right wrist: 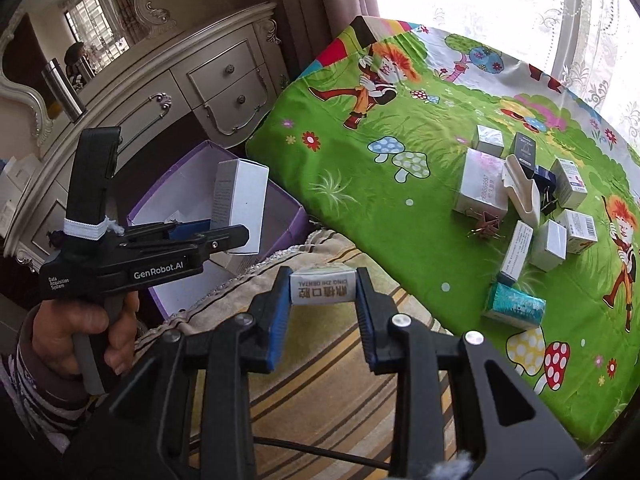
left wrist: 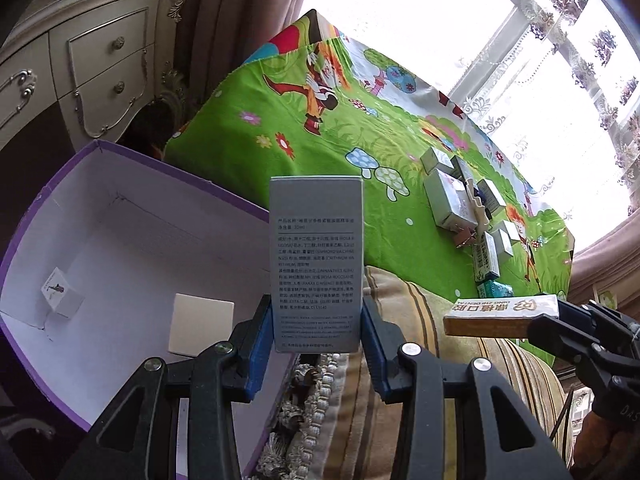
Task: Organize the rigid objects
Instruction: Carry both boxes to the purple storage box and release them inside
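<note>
My left gripper is shut on a tall grey carton with printed text, held upright over the right rim of the purple storage box. In the right wrist view the same carton hangs above that box, with the left gripper beside it. My right gripper is shut on a small dental-care box, above a striped cushion. That box shows at the right of the left wrist view. Two small white boxes lie inside the purple box.
Several small cartons, a white scoop, binder clips and a teal packet lie on the green cartoon cloth. A cream dresser stands behind the purple box. Curtains and a bright window are at the back.
</note>
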A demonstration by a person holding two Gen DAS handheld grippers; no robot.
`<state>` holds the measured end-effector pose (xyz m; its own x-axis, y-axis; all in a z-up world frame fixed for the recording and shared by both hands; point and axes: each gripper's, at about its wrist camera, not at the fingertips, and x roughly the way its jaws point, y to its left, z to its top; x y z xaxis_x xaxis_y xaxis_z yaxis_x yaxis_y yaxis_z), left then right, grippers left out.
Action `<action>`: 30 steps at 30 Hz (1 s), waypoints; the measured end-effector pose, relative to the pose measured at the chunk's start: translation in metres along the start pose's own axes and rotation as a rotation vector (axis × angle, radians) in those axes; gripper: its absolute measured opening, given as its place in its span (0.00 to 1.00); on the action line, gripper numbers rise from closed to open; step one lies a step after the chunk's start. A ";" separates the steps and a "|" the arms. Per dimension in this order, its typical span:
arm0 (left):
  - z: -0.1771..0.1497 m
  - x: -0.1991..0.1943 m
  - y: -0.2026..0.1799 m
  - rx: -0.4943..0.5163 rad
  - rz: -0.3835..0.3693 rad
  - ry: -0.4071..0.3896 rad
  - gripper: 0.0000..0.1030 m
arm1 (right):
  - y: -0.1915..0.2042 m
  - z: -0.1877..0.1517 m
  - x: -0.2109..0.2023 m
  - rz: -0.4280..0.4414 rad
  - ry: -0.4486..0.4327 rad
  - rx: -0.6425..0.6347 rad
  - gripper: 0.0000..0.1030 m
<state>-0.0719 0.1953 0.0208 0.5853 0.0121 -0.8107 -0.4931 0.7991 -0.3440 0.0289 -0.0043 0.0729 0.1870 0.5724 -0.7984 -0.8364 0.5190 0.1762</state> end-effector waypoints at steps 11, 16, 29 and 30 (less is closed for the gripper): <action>-0.007 -0.012 0.071 -0.118 0.130 -0.018 0.41 | 0.085 0.020 0.043 0.121 0.039 -0.121 0.34; -0.010 -0.012 0.092 -0.167 0.184 -0.010 0.44 | 0.112 0.018 0.064 0.148 0.072 -0.175 0.34; -0.006 -0.030 0.076 -0.104 0.273 -0.152 0.63 | 0.107 0.012 0.053 -0.064 -0.008 -0.199 0.90; -0.007 -0.030 0.069 -0.068 0.285 -0.166 0.64 | 0.104 0.012 0.051 -0.070 -0.012 -0.191 0.90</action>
<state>-0.1280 0.2465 0.0182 0.5117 0.3317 -0.7925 -0.6906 0.7076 -0.1497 -0.0422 0.0864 0.0576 0.2533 0.5469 -0.7980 -0.9035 0.4285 0.0068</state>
